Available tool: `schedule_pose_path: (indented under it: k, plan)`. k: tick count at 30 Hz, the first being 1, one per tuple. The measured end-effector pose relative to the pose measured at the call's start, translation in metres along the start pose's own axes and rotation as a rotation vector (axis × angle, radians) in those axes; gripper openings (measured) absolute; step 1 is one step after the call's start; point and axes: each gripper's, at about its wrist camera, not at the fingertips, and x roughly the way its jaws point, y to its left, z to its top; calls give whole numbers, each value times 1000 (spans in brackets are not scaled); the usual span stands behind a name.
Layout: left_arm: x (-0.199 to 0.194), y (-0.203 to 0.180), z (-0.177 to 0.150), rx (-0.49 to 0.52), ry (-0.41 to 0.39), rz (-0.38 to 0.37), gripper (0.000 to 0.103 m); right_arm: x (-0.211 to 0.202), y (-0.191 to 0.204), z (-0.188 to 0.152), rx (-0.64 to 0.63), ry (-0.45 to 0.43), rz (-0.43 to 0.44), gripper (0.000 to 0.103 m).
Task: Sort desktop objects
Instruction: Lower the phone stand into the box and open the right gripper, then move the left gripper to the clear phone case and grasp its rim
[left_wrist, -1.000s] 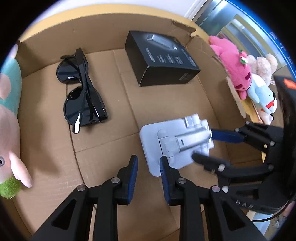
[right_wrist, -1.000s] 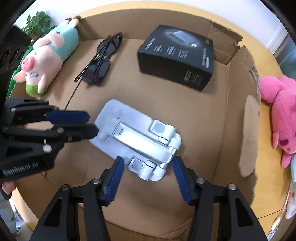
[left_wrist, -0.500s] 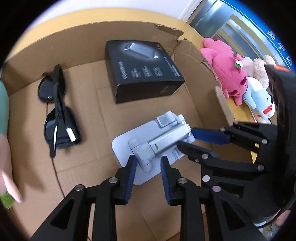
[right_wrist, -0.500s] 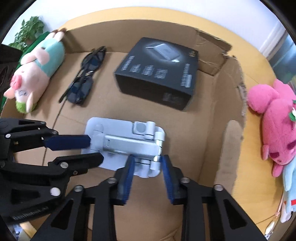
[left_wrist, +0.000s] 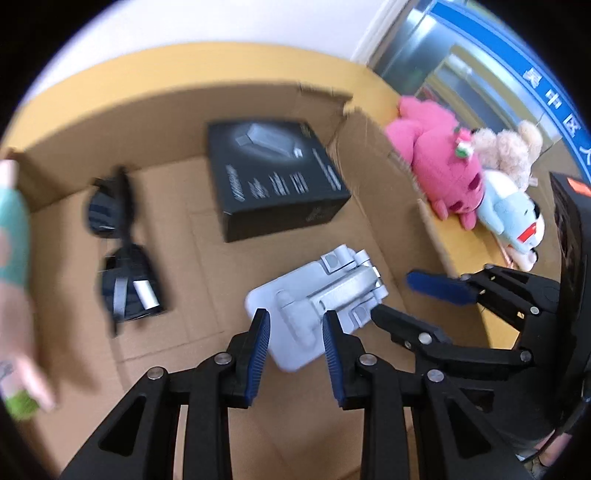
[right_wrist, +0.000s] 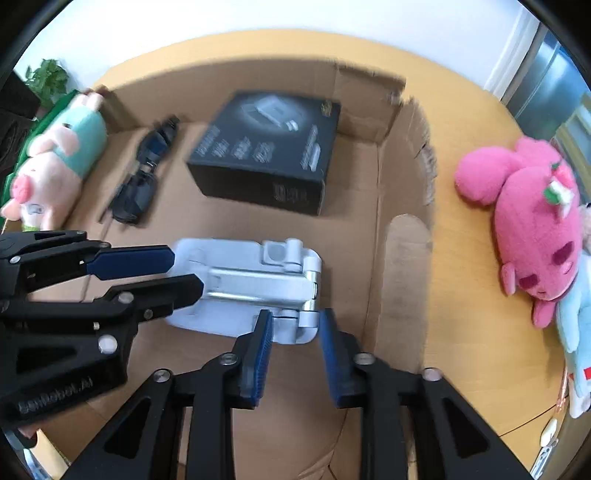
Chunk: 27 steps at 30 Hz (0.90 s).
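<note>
One silver folding phone stand (left_wrist: 317, 302) lies on the floor of the cardboard box (right_wrist: 399, 177), in front of one black product box (left_wrist: 273, 177), with one pair of sunglasses (left_wrist: 122, 254) to its left. The left gripper (left_wrist: 293, 332) and the right gripper (right_wrist: 293, 332) each stand parted at opposite ends of the stand, gripping nothing. Outside the cardboard box lie four plush toys.

Open brown cardboard box (right_wrist: 402, 258) on round wooden surface (right_wrist: 469, 125). Inside: folded silver metal phone stand (right_wrist: 255, 284) near centre, black rectangular carton (right_wrist: 266, 151) far, black sunglasses (right_wrist: 144, 177) far left. Pink pig plush toy (right_wrist: 55, 162) left of box; pink bear plush toy (right_wrist: 532, 229) right.
</note>
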Motion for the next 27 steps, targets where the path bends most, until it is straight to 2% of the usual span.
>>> schedule_pose_path:
  k: [1, 2, 3, 4, 6, 7, 8, 10, 12, 14, 16, 19, 25, 27]
  plan:
    - [-13, 0, -4, 7, -27, 7, 27, -19, 5, -3, -12, -53, 18, 58]
    - [-35, 0, -11, 21, -75, 16, 31, -32, 8, -13, -16, -93, 17, 68]
    - [-54, -1, -18, 32, -118, 21, 33, -44, 0, -26, -16, -140, 1, 87]
    - [-80, 0, -31, 39, -174, 29, 36, -60, -3, -33, -8, -197, -16, 92]
    - [-119, 2, -53, 41, -256, 57, 61, -97, -10, -49, 19, -299, 26, 94]
    - [-139, 5, -67, 41, -304, 83, 67, -99, -8, -49, 35, -332, 49, 95]
    - [-160, 9, -85, 44, -355, 120, 76, -96, -22, -61, 47, -360, 64, 95]
    - [-188, 14, -117, 50, -412, 195, 78, -109, -17, -98, 51, -423, 90, 95]
    - [-203, 24, -142, 52, -433, 238, 78, -117, 1, -122, 37, -462, 115, 95]
    - [-209, 39, -170, 48, -432, 274, 78, -116, 21, -153, 11, -459, 164, 95]
    - [-203, 51, -193, 53, -399, 307, 78, -109, 52, -177, -28, -440, 192, 95]
    - [-179, 71, -221, 30, -322, 304, 78, -83, 102, -199, -72, -401, 210, 93]
    - [-131, 103, -247, -10, -198, 220, 78, -20, 161, -215, -117, -220, 317, 91]
    - [-118, 111, -246, -30, -173, 173, 78, -8, 171, -218, -135, -194, 335, 91]
